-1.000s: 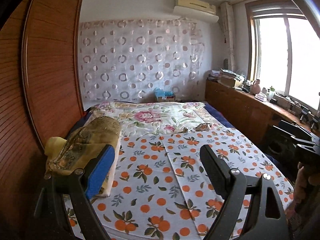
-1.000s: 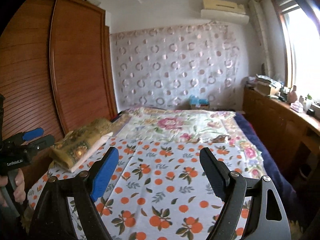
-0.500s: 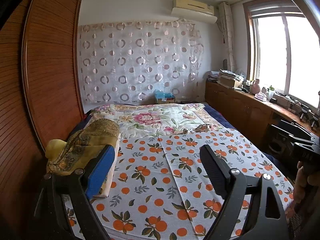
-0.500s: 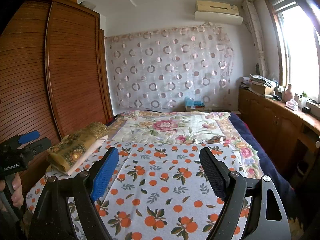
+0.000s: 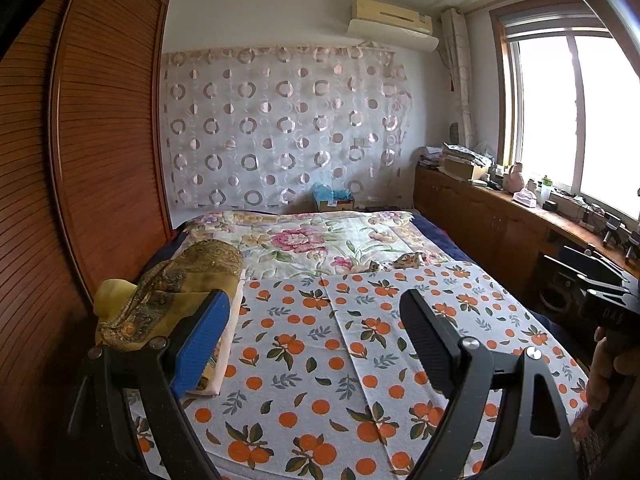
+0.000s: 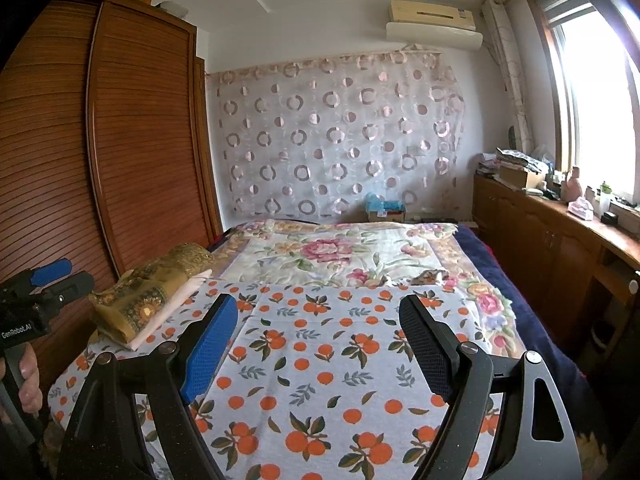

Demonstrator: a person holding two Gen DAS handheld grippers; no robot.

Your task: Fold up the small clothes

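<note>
- We see the left hand-held gripper [image 5: 316, 344] at the bottom of the left wrist view, its jaws spread wide with nothing between them, hovering above the bed [image 5: 436, 240].
- We see the right hand-held gripper [image 6: 318, 344] at the bottom of the right wrist view, jaws equally wide and empty.
- An orange-print cloth [image 5: 360, 344] lies flat across the near part of the bed, filling the lower middle of both views; a straight fold line or edge runs down it.
- A stack of folded clothes [image 5: 176, 292], gold-patterned on top with pale pieces below, sits at the left edge of the bed, beside the wooden wardrobe [image 5: 80, 160].
- A small patterned garment [image 5: 408, 259] lies crumpled on the floral quilt [image 5: 312, 240], just beyond the far edge of the orange-print cloth, right of centre.
- In the right wrist view, fingers of a hand [image 6: 28, 380] grip the left tool's handle at the lower left edge.
</note>
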